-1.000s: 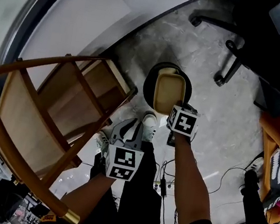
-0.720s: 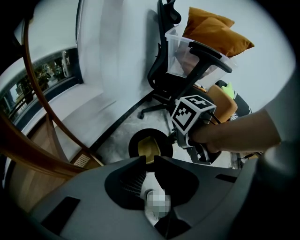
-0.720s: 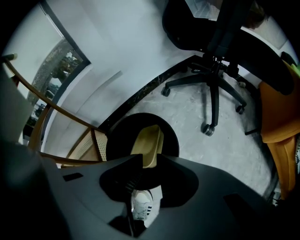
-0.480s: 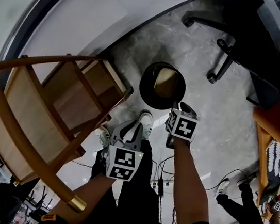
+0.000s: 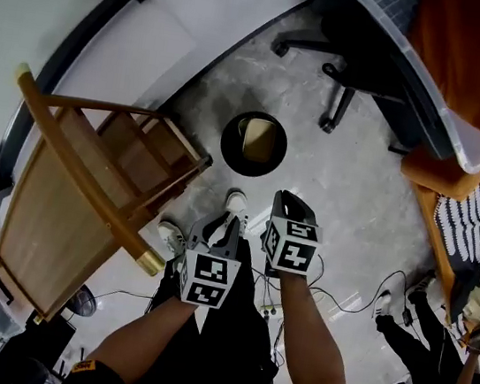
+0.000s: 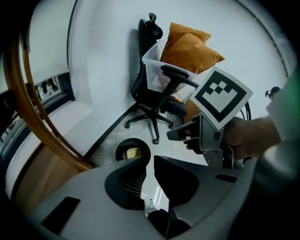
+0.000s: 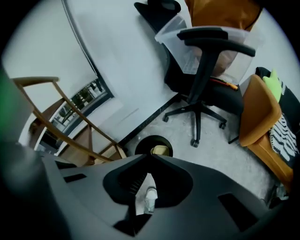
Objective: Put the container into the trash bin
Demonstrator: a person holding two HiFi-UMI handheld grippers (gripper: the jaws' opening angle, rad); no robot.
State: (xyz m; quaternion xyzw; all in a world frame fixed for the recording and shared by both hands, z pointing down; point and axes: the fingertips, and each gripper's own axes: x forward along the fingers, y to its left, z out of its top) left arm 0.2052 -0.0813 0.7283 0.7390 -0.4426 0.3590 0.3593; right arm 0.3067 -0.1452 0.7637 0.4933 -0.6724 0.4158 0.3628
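Note:
The beige container (image 5: 259,140) lies inside the round black trash bin (image 5: 227,151) on the grey floor, with no gripper touching it. Both grippers are held high above the floor, nearer me than the bin. My right gripper (image 5: 287,204) is empty; its jaws are closing and the tips meet. My left gripper (image 5: 223,232) hangs beside it, its jaws a narrow gap apart with nothing between them. In the right gripper view, the bin (image 7: 140,145) and container (image 7: 160,150) show just beyond the gripper (image 7: 151,154). The left gripper view shows its gripper (image 6: 147,160), the bin (image 6: 121,148), the container (image 6: 132,153).
A wooden chair (image 5: 89,182) stands left of the bin. A black office chair (image 5: 349,60) and a clear box with orange cushions (image 5: 438,64) are at the back right, an orange seat (image 5: 439,176) at the right. Cables (image 5: 349,301) lie on the floor. My shoes (image 5: 236,202) are below the grippers.
A second ago the right gripper held the container over the bin; it has let go and the container now lies in the bin. Both grippers have risen away from the bin.

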